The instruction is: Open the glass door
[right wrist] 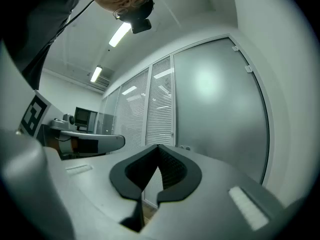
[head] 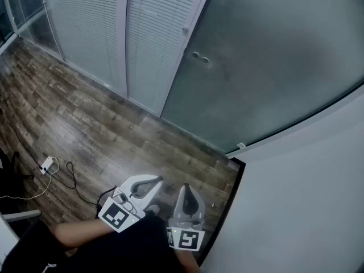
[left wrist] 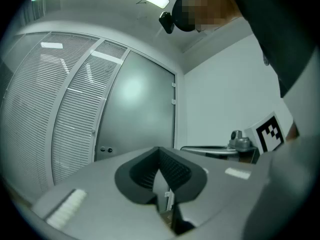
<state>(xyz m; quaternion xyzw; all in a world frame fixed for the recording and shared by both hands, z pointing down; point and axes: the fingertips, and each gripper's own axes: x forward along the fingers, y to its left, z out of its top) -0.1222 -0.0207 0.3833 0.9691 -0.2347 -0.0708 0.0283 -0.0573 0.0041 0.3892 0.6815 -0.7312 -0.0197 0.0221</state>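
Glass door (head: pixel 273 61) stood closed at 1 o'clock. Left tongs (head: pixel 154 182) and right tongs (head: pixel 186 189) were pressed together, holding nothing.

Office: blind-covered glass partitions (head: pixel 85 33), frosted glass door (head: pixel 273 61).

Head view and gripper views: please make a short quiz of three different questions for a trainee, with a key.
1. True or false: the right gripper touches the glass door.
2. What lies on the wooden floor at the left? A) a white plug block with cables B) a ball C) a shoe
3. Fill in: the right gripper's jaws are ____.
Key: 1 false; 2 A; 3 shut.
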